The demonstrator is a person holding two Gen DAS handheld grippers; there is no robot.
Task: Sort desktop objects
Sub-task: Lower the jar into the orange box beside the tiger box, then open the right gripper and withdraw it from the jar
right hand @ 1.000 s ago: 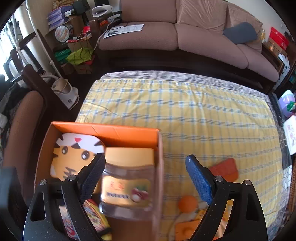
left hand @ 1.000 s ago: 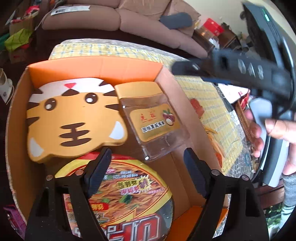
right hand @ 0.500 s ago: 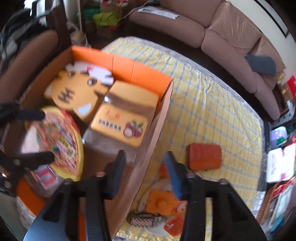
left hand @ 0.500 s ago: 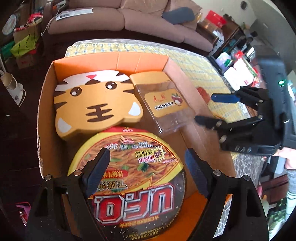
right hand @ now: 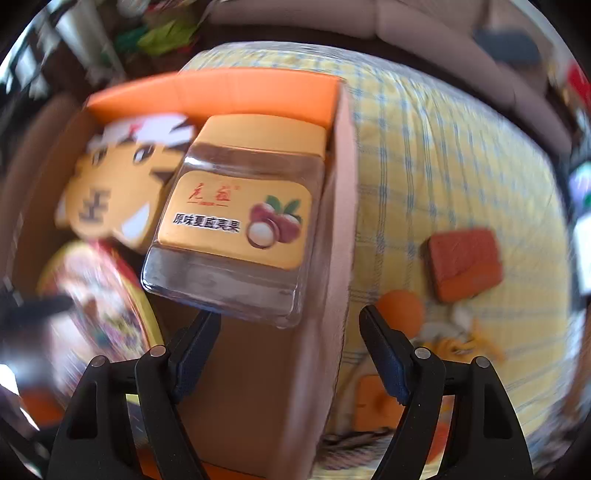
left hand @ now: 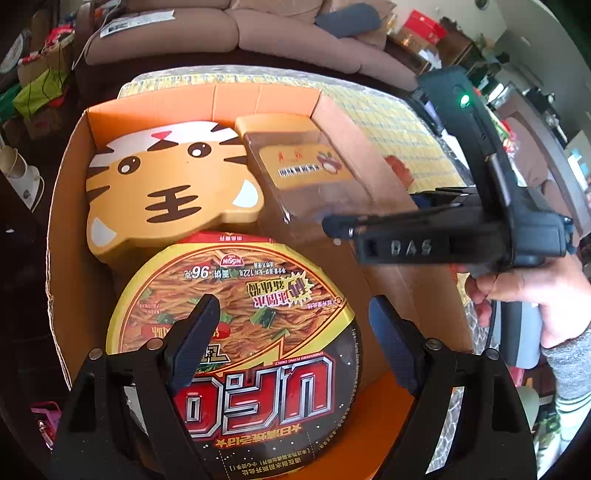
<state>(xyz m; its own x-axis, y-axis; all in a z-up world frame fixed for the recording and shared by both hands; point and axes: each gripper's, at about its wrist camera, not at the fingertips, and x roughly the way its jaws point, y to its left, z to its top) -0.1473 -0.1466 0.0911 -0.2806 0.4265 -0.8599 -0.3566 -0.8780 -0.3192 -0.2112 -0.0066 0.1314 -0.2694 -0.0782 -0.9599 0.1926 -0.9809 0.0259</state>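
An open cardboard box (left hand: 64, 221) holds a flat tiger-face piece (left hand: 166, 192), a clear jar with a yellow lid (left hand: 306, 173) lying on its side, and a round noodle bowl (left hand: 236, 306). My left gripper (left hand: 291, 317) hovers open over the bowl, touching nothing. In the right wrist view the jar (right hand: 236, 221) lies against the box's right wall (right hand: 340, 221). My right gripper (right hand: 288, 325) hangs just above the jar's near end and that wall. Its jaws are opening and the pads press on nothing. One of its fingers (left hand: 369, 225) reaches in over the box.
On the yellow checked cloth (right hand: 443, 155) to the right of the box lie an orange pouch (right hand: 463, 264), an orange ball (right hand: 399, 314) and blurred orange pieces (right hand: 373, 402). A hand (left hand: 524, 291) holds the right gripper. A sofa (left hand: 229, 29) stands beyond the table.
The right gripper came down close over the jar and the box's right wall; its jaws narrowed, then widened again. The left gripper drew back slightly, showing more of the bowl.
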